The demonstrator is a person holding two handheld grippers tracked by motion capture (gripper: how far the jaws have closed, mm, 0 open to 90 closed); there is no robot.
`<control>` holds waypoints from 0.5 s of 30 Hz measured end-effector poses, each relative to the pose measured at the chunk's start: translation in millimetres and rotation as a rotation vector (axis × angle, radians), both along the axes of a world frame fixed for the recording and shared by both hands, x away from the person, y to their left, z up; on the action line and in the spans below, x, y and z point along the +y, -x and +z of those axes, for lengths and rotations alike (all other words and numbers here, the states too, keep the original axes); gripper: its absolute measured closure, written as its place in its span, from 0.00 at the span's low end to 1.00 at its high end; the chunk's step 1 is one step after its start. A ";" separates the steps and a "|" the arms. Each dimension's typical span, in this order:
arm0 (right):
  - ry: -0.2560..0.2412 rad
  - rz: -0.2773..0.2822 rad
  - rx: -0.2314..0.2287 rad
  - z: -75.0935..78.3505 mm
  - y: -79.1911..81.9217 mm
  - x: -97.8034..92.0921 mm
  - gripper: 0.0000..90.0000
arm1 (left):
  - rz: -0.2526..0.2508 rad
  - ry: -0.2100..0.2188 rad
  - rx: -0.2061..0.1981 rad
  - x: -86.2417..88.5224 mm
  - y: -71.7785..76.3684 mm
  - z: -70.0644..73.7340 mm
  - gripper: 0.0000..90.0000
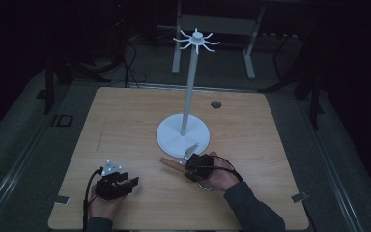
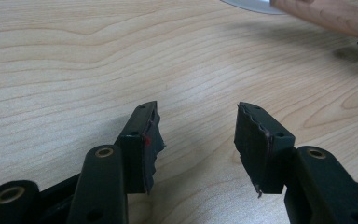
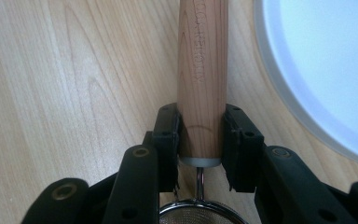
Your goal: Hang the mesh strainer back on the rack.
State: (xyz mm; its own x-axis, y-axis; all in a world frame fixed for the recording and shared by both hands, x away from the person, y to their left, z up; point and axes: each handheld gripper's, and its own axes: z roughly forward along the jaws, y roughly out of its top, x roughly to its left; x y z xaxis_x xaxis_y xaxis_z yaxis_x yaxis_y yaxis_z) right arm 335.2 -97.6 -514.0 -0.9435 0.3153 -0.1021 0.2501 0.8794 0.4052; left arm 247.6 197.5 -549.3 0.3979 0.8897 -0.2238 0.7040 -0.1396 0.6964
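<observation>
The right gripper [image 3: 200, 140] pinches the wooden handle [image 3: 202, 70] of a small strainer lying just beside the white stand's base [image 1: 182, 136], seemingly to hang it, while the left gripper [image 2: 196, 133] rests spread and empty nearby

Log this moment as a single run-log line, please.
right gripper: shut on strainer handle | left gripper: open, empty, over table | white stand: upright, hooks bare
</observation>
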 end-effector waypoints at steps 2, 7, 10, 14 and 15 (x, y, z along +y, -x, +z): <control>-0.011 -0.001 -0.007 1.8 -0.3 -1.1 0.77 | 0.001 0.001 0.001 0.3 -0.2 -0.1 0.55; -0.036 -0.019 -0.020 4.5 0.2 -3.3 0.77 | 0.001 0.000 0.000 0.1 -0.1 0.1 0.55; -0.056 -0.027 -0.029 6.0 0.4 -5.6 0.77 | 0.002 0.000 -0.002 -0.1 0.1 0.1 0.55; -0.080 -0.045 -0.040 8.0 0.3 -9.0 0.77 | 0.002 0.000 -0.001 -0.2 0.1 0.2 0.55; -0.082 -0.047 -0.039 8.4 0.3 -9.4 0.77 | 0.002 0.001 -0.002 -0.5 0.0 0.2 0.55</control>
State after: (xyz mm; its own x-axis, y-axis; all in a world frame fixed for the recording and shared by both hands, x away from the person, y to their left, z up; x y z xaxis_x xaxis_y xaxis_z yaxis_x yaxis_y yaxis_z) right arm 334.8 -107.0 -505.6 -0.9231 0.3683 -0.1105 0.2732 0.8305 0.4854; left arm 247.6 197.0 -549.1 0.3960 0.8904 -0.2242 0.7033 -0.1371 0.6976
